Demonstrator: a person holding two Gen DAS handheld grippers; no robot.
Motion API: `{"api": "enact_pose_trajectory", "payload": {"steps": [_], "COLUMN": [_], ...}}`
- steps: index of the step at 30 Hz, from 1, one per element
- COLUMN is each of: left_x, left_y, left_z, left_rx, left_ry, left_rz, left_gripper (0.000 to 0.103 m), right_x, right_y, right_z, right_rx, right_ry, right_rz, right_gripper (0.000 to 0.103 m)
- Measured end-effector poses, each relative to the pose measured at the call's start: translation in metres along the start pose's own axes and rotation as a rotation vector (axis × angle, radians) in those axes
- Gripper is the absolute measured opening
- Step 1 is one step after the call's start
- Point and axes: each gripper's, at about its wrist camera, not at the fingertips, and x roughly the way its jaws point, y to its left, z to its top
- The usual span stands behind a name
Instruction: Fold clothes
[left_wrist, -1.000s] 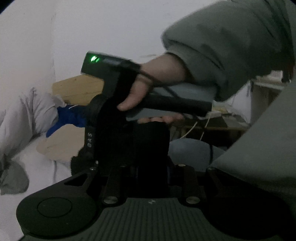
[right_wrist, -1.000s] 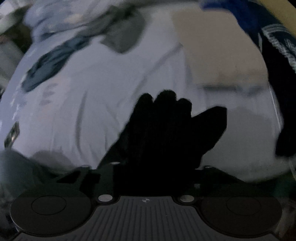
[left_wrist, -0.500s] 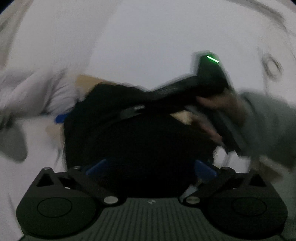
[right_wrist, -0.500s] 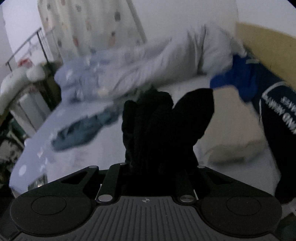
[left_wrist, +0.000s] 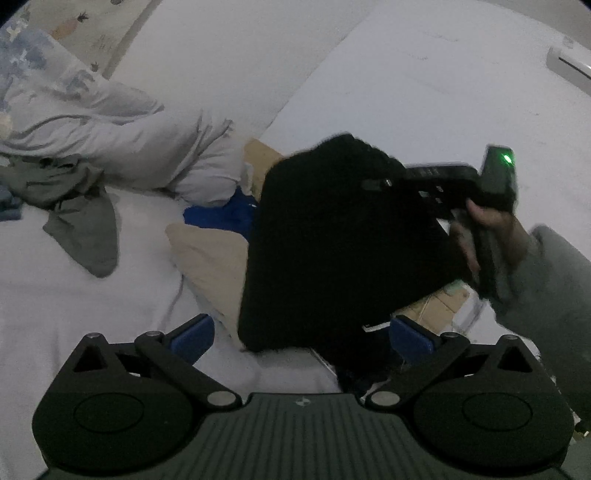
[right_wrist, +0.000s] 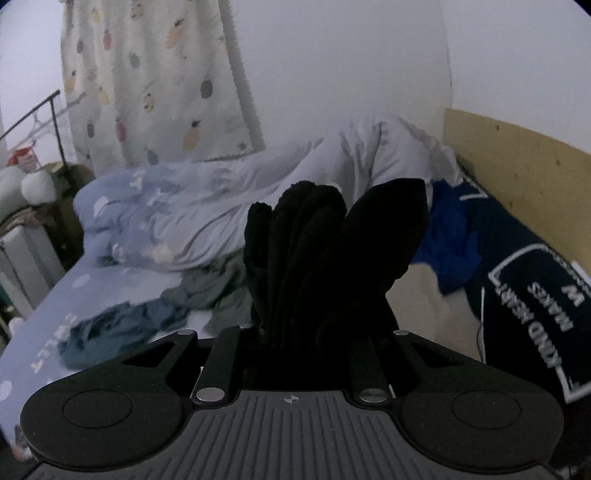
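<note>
At frame centre, a black garment (right_wrist: 332, 258) bunches up from the right gripper (right_wrist: 295, 343), clamped in it. The left gripper (left_wrist: 299, 339) is spread wide, the cloth hanging between its blue pads (left_wrist: 192, 332).

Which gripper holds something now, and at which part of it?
The right gripper is shut on the black garment, bunched at one edge. The left gripper is open, holding nothing.
</note>
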Motion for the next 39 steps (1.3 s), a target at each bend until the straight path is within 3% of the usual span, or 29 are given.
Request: {"api": "enact_pose_trajectory", "payload": {"steps": [9,14,20,24,32,39], "left_x": [0.005,0.0,-0.007,-0.007,-0.003,-0.004], "left_y": [0.011,0.012,0.014,0.018,0.015,0.009], "left_z": [0.009,0.023,0.022,0.017,0.013,0.008], "left_rx": [-0.024,-0.02,-0.002,-0.034,-0.05,-0.054], "left_ry": [-0.003,-0.027,-0.004,0.005,0.008,0.019], "left_rz": [0.07,0.099,0.144,0.141,0.13,0.132], "left_gripper": [0.103,0.103,0.103,0.103,0.103,0.103], "right_x": [0.094,0.163,0.235,0.266,0.259,0.242], "right_y": [-0.03,-0.062,-0.123,-0.158,-0.199,-0.227], "right_z": [0.059,0.063,0.015,-0.035,-0.108,-0.151], "right_rx": [0.105,0.292,0.546,0.634,0.775,0.902], "right_ry": [-0.144,-0.268,-0.401,-0.354,-0.309,-0.27], "right_rz": [-0.023,-0.05,-0.075,-0.167,-0.272,-0.256], "right_gripper": [0.019,0.019,0.019,0.019,0.019,0.023]}}
